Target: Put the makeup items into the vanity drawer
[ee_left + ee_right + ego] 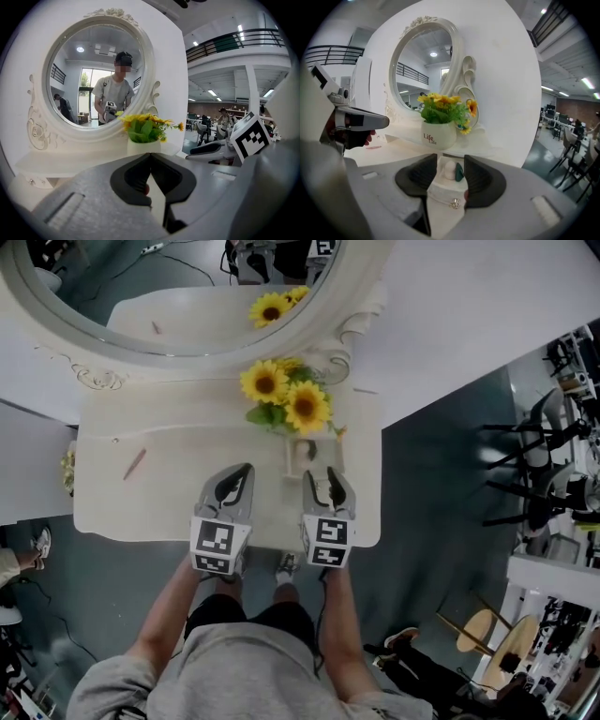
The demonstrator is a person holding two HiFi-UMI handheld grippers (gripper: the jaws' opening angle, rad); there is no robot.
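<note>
Cream vanity table (187,456), pot of sunflowers (286,399) standing at its back, slim pink stick (134,463) lying toward its left side

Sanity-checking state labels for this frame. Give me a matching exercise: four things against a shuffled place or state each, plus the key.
Things
1. left gripper
2. right gripper
3. drawer
4. pink stick

Places or states
A. open, white item and green item inside
B. jaws shut
C. lying on the tabletop, left of both grippers
D. jaws apart

Pairs: 1-B, 2-D, 3-A, 4-C
</note>
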